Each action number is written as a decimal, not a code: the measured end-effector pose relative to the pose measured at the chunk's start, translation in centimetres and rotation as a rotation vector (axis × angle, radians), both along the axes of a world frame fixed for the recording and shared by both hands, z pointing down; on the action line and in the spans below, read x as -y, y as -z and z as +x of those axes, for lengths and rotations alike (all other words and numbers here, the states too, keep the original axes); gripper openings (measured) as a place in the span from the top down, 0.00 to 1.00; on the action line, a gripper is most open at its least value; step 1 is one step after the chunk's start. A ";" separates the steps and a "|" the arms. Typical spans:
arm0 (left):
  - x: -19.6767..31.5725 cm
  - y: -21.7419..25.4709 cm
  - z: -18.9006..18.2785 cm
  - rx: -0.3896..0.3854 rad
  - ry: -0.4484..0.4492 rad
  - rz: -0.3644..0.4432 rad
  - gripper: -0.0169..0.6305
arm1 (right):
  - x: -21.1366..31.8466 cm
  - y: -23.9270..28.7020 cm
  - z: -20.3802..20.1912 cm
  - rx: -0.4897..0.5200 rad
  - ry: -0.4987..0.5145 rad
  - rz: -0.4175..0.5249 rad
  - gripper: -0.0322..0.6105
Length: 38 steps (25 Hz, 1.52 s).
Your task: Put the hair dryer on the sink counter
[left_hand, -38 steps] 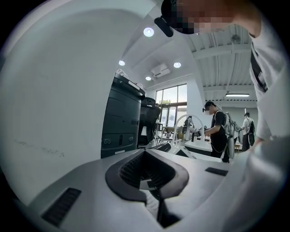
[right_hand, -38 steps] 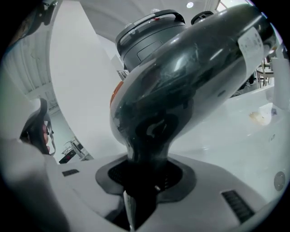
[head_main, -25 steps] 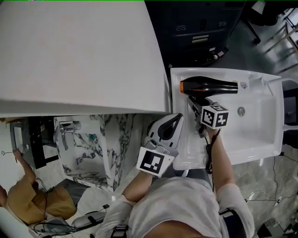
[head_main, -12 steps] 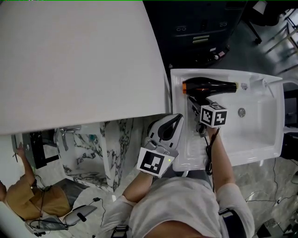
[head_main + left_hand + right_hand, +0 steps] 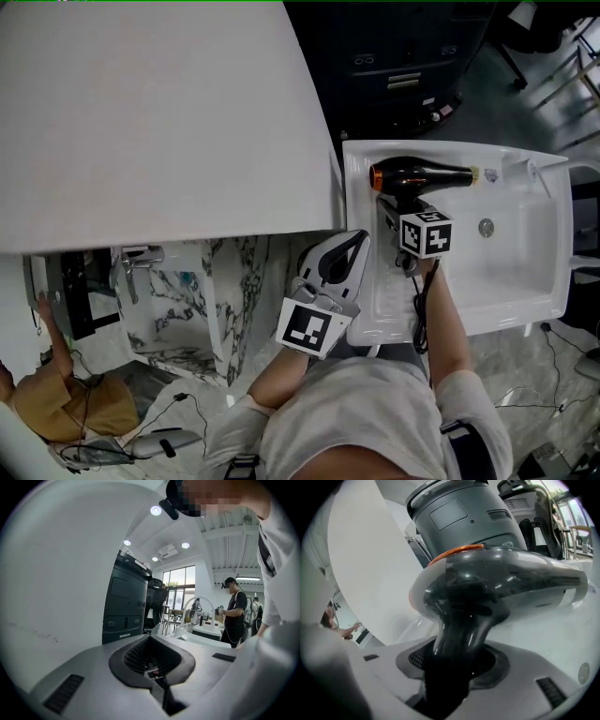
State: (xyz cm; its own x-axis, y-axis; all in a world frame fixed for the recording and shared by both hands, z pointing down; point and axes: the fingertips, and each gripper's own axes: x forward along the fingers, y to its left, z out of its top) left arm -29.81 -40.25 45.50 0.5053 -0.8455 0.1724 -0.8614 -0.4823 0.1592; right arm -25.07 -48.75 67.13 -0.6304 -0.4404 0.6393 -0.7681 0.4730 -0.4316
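A black hair dryer [image 5: 422, 175] with an orange ring lies on its side along the back rim of the white sink [image 5: 367, 309], nozzle toward the faucet. My right gripper [image 5: 392, 208] reaches over the basin with the dryer's handle [image 5: 457, 634] between its jaws. Those jaws have just been opening and stand wide around the handle; the right gripper [image 5: 454, 651] is open. My left gripper [image 5: 349, 246] hangs left of the sink, level, shut and holding nothing. In its own view the left gripper [image 5: 151, 640] faces a white wall and dark cabinets.
A large white panel [image 5: 159, 112] fills the left. Black cabinets [image 5: 403, 56] stand behind the sink. The drain [image 5: 485, 225] and faucet [image 5: 536, 173] are at the basin's right. A marble washstand [image 5: 178, 291] and a person [image 5: 37, 403] are at the lower left.
The hair dryer's rear end has shifted slightly right along the rim. The right gripper's marker cube has turned a little. The left gripper has not moved.
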 end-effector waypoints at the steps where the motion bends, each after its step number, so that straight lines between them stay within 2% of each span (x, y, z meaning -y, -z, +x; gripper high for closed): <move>1: 0.0 0.0 0.1 0.002 -0.001 0.001 0.95 | 0.0 0.0 0.1 -0.020 0.011 0.008 0.64; 9: -0.1 0.3 0.9 0.004 -0.009 0.011 0.95 | -0.2 0.4 0.6 0.017 -0.017 0.038 0.61; 17: -1.0 0.8 1.7 0.009 -0.006 0.015 0.95 | -1.8 1.4 2.0 0.005 -0.038 0.064 0.60; 23: -1.9 1.0 2.6 0.029 -0.010 0.018 0.95 | -3.1 3.7 3.6 0.012 -0.067 0.107 0.61; 27: -2.5 1.8 3.6 0.013 0.001 0.036 0.95 | -4.0 5.4 4.6 0.026 -0.069 0.142 0.62; 29: -3.0 2.0 4.2 0.019 -0.002 0.038 0.95 | -4.4 6.7 5.3 0.022 -0.067 0.178 0.67; 32: -3.7 2.3 5.3 0.029 -0.010 0.042 0.95 | -5.3 9.2 6.4 0.009 -0.062 0.250 0.91; 38: -5.0 3.4 7.8 0.027 -0.026 0.058 0.95 | -8.1 14.3 8.4 0.077 -0.040 0.327 0.93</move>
